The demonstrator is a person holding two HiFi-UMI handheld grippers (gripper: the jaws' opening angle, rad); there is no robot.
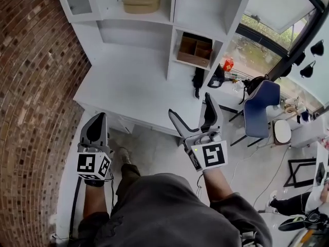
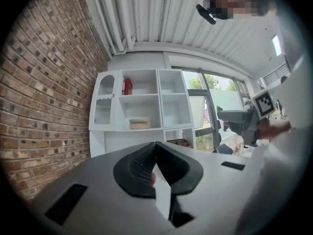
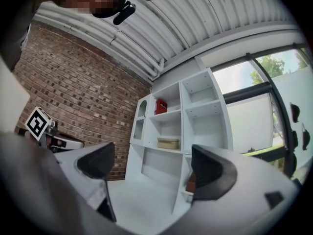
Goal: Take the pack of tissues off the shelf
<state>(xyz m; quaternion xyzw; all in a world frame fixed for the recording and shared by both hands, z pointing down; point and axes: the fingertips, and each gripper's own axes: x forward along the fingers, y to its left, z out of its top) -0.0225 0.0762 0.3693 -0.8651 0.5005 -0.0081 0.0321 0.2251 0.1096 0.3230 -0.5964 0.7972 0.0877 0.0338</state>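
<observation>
A red pack [image 2: 127,86] stands upright on an upper shelf of the white shelf unit [image 2: 142,94], and it shows again as the red pack [image 3: 161,105] in the right gripper view. The head view cuts that shelf off. One shelf lower lies a tan oval box [image 1: 141,2]. My left gripper [image 1: 95,123] hangs low at the desk's front left, jaws shut with nothing between them. My right gripper [image 1: 191,107] is held in front of the desk's right end, jaws wide open and empty. Both grippers are well short of the shelves.
A white desk top [image 1: 139,86] runs under the shelf unit. A wooden organizer [image 1: 195,50] fills a lower right compartment. The brick wall [image 1: 31,86] closes the left side. A blue chair [image 1: 262,109] and a cluttered table stand at the right by the window.
</observation>
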